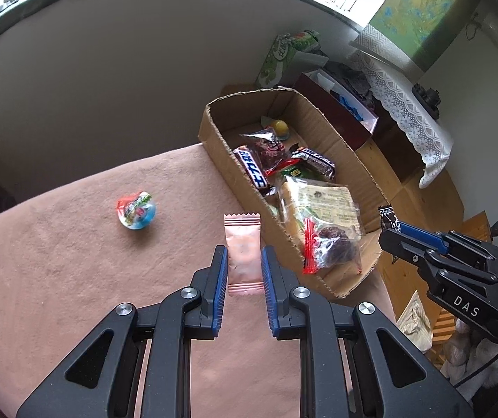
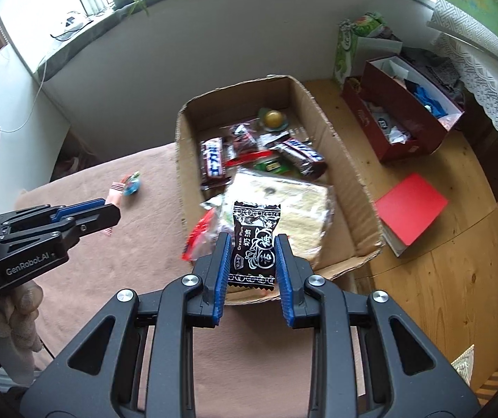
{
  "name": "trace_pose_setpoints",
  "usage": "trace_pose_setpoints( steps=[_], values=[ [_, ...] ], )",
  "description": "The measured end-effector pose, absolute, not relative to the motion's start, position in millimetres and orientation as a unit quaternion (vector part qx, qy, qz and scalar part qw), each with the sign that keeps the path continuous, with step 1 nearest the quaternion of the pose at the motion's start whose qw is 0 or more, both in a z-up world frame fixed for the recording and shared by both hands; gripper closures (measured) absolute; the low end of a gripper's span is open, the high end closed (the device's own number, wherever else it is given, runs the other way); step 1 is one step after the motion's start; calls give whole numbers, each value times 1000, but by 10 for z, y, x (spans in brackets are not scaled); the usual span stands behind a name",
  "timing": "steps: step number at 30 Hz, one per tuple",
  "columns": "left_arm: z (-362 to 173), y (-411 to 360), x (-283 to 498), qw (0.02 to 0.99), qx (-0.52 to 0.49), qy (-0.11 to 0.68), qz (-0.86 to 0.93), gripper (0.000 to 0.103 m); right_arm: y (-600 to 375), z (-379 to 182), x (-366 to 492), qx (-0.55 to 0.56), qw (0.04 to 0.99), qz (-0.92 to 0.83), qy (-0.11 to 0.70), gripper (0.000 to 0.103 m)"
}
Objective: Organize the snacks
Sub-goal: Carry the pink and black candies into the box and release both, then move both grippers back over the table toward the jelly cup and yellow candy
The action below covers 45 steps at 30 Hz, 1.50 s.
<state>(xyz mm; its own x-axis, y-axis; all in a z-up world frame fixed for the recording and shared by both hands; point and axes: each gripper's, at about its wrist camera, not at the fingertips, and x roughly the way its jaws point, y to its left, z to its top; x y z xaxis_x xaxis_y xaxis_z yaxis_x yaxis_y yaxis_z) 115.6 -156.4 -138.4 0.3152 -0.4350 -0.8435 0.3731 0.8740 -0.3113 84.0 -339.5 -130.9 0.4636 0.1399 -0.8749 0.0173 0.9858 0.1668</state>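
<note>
My left gripper [image 1: 244, 254] is shut on a pink snack packet [image 1: 242, 244] and holds it over the pink cloth, just left of the cardboard box [image 1: 214, 139]. My right gripper [image 2: 253, 242] is shut on a black plum candy packet [image 2: 255, 244], held above the near end of the cardboard box [image 2: 350, 160]. The box holds several snacks: chocolate bars [image 2: 214, 162], a cracker pack [image 2: 283, 202] and a red-sealed bag [image 1: 329, 247]. A round red and blue candy [image 1: 137, 209] lies on the cloth to the left. The right gripper also shows in the left wrist view [image 1: 393, 224].
The pink cloth [image 1: 57, 261] covers the table's left part; bare wood lies to the right. A dark red box [image 2: 405, 111], a red booklet [image 2: 411, 207] and a green carton [image 2: 348, 47] sit beyond and right of the cardboard box. A lace cloth [image 2: 485, 83] hangs at far right.
</note>
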Motion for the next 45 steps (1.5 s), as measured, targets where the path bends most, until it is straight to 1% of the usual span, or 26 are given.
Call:
trace_pose_setpoints(
  steps=[8,15,27,35,36,37,38,39,40,41,42,43,45],
  values=[
    [-1362,-1807,1330,810,-10,525,-259,85,-3637,-1377,1009,63,853,14,518,77],
    [-1447,-2012,1501,804,-5,534,-260,85,-3780,-1490,1209,56,848,2,526,77],
    [-1574,-2270,1625,791,4,549,-270,85,-3869,-1723,1363,70,835,-8,546,77],
    [-1596,-2355,1642,783,7,554,-282,84,-3875,-1758,1384,69,833,-9,549,77],
    [-1601,-2361,1646,782,8,557,-280,83,-3874,-1759,1382,69,833,-10,549,77],
    [-1608,-2365,1659,780,8,560,-278,78,-3875,-1760,1383,68,833,-11,549,77],
    [-1614,-2367,1663,779,7,562,-278,76,-3874,-1761,1384,67,833,-12,549,77],
    [-1617,-2372,1665,779,8,562,-278,73,-3873,-1759,1383,67,833,-12,549,75],
    [-1621,-2377,1666,778,9,563,-278,73,-3871,-1758,1379,66,833,-12,549,68],
    [-1622,-2378,1660,778,10,563,-279,72,-3865,-1753,1373,65,834,-13,548,63],
    [-1620,-2375,1658,779,11,562,-278,72,-3862,-1744,1366,64,835,-15,546,53],
    [-1621,-2372,1659,779,11,562,-278,72,-3859,-1735,1361,63,837,-15,544,51],
    [-1613,-2360,1656,779,10,561,-279,72,-3853,-1724,1355,63,837,-15,543,51]
  ],
)
